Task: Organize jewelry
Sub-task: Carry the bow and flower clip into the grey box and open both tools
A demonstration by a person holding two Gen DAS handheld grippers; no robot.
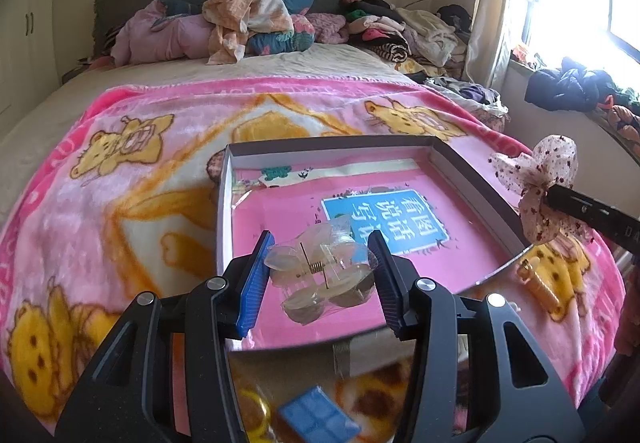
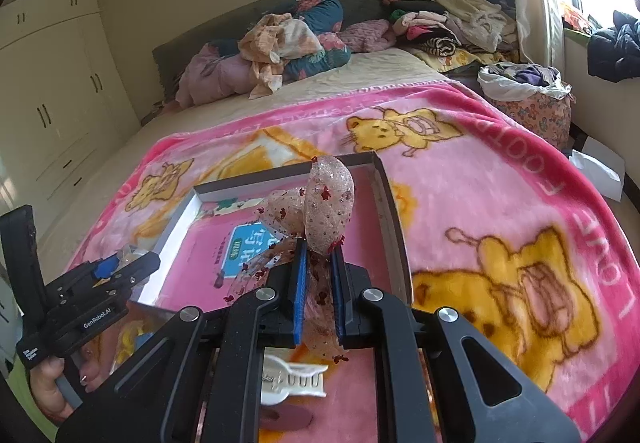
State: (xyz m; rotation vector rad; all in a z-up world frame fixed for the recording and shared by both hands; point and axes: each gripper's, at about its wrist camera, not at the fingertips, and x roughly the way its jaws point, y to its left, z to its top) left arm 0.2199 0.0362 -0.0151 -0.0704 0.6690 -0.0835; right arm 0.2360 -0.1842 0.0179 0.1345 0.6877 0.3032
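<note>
A shallow box (image 1: 472,171) with a pink printed floor lies on the pink bear blanket; it also shows in the right wrist view (image 2: 394,219). My left gripper (image 1: 322,247) is shut on a clear plastic claw hair clip (image 1: 320,271) and holds it over the box's near end. My right gripper (image 2: 320,247) is shut on a sheer pink mesh bow with red specks (image 2: 330,203), held above the box. The bow (image 1: 536,183) shows at the right edge of the left wrist view.
An amber hair clip (image 1: 538,279) lies on the blanket right of the box. A white claw clip (image 2: 294,379) lies under my right gripper. A blue clip (image 1: 316,419) and a yellow ring (image 1: 256,415) lie near the box's front. Piled clothes (image 1: 256,19) cover the bed's far end.
</note>
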